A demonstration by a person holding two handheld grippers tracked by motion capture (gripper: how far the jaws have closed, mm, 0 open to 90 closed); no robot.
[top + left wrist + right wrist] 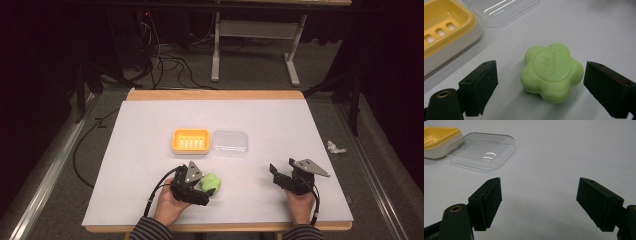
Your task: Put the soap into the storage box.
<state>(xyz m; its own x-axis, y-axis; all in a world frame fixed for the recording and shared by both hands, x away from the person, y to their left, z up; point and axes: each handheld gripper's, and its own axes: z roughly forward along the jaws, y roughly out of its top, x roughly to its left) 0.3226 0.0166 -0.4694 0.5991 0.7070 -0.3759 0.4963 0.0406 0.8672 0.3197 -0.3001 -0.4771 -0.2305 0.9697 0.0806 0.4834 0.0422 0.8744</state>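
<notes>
My left gripper wide apart, one jaw each side of green flower soap, not touching yet. Soap flat on white table, near me, just in front of yellow soap dish. Clear lid lies beside dish, so dish open, ready for soap, I think. My right gripper spread wide too, grasping nothing, resting off to side, out of way.
</notes>
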